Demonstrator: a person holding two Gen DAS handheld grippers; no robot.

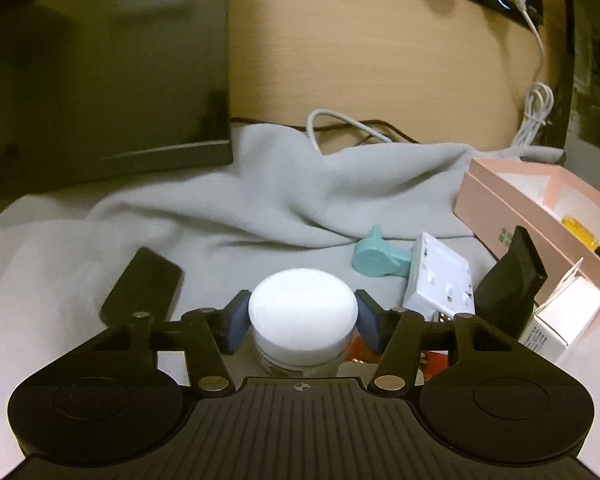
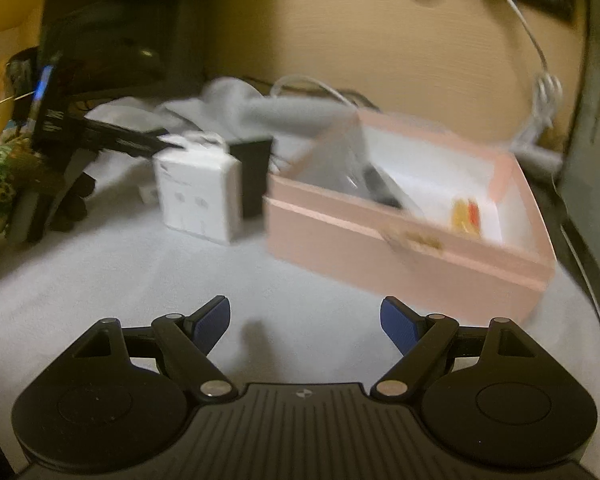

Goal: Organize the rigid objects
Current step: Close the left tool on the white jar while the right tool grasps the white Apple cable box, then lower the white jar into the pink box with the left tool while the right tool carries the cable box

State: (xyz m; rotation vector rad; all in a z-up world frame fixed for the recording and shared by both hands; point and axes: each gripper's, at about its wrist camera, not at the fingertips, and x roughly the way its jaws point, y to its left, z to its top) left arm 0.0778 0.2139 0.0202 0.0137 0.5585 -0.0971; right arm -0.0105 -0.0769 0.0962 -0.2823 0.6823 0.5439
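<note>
The left gripper [image 1: 303, 322] has its blue pads closed against the two sides of a white-lidded jar [image 1: 303, 320], gripping it just under the rim of the round lid; the jar sits low in the left wrist view, over the grey cloth [image 1: 228, 216] and in front of a white socket plate [image 1: 436, 280] and a teal plastic piece [image 1: 376, 258]. Whether the jar still rests on the cloth or is already lifted cannot be told from here. The jar looks like a small cosmetic pot: rigid, smooth-walled, probably light, with a lid that may be only screwed on. A hold on the lid alone could slip or loosen it, so the body below the lid seems the safer place to press, squarely across its widest line. The smooth round side gives the flat pads little contact, so a tilt could let it roll out. The right gripper [image 2: 305, 322] stands with its jaws wide apart and nothing between them, above bare cloth near the open pink box [image 2: 404, 248], which already holds a few small items and appears the likely destination.
</note>
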